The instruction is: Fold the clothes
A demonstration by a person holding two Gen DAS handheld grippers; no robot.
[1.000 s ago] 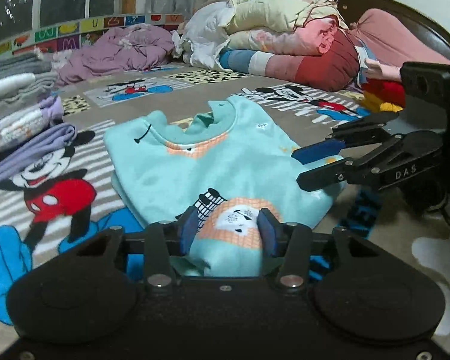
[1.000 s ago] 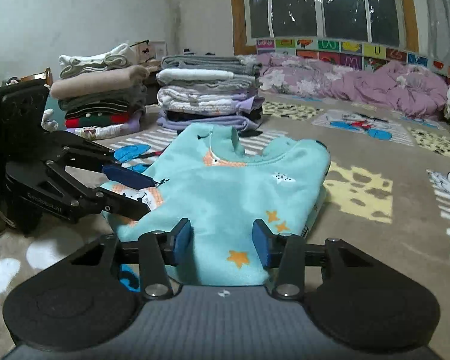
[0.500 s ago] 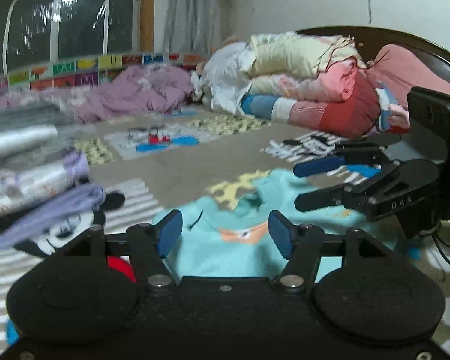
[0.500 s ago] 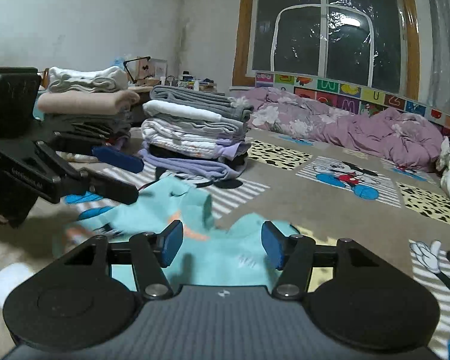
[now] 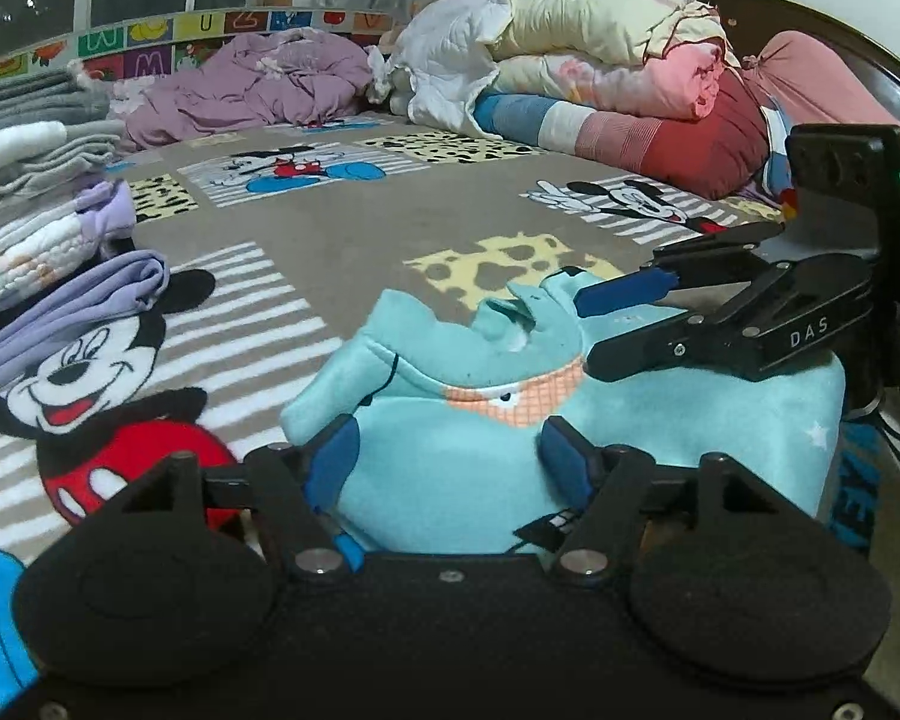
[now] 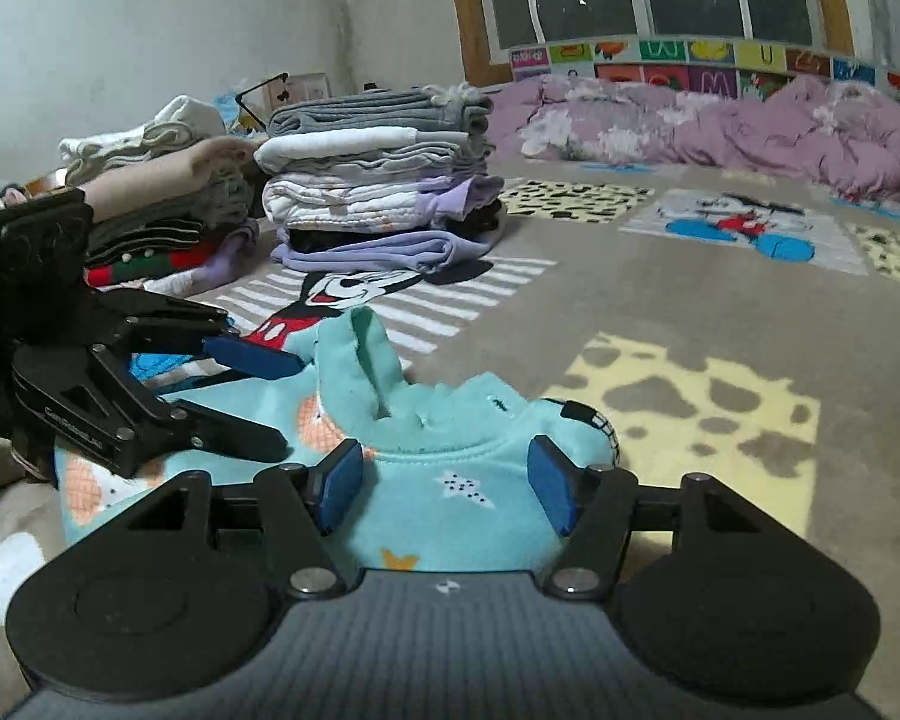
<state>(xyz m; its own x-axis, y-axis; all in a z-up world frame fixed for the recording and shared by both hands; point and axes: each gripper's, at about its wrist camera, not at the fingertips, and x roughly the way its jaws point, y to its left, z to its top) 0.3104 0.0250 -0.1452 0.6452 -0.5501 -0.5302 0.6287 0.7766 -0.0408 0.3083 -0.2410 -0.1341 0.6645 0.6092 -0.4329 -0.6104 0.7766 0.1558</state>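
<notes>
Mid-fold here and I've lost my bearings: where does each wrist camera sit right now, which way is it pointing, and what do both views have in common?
Left wrist view: sits on the left gripper, low over the teal sweatshirt, facing the bedding pile; own open fingers show below, right gripper enters from the right.
Right wrist view: sits on the right gripper, facing the folded stacks and window; own open fingers show, left gripper enters from the left.
Shared: the sweatshirt, purple blanket, cartoon bedspread.
</notes>
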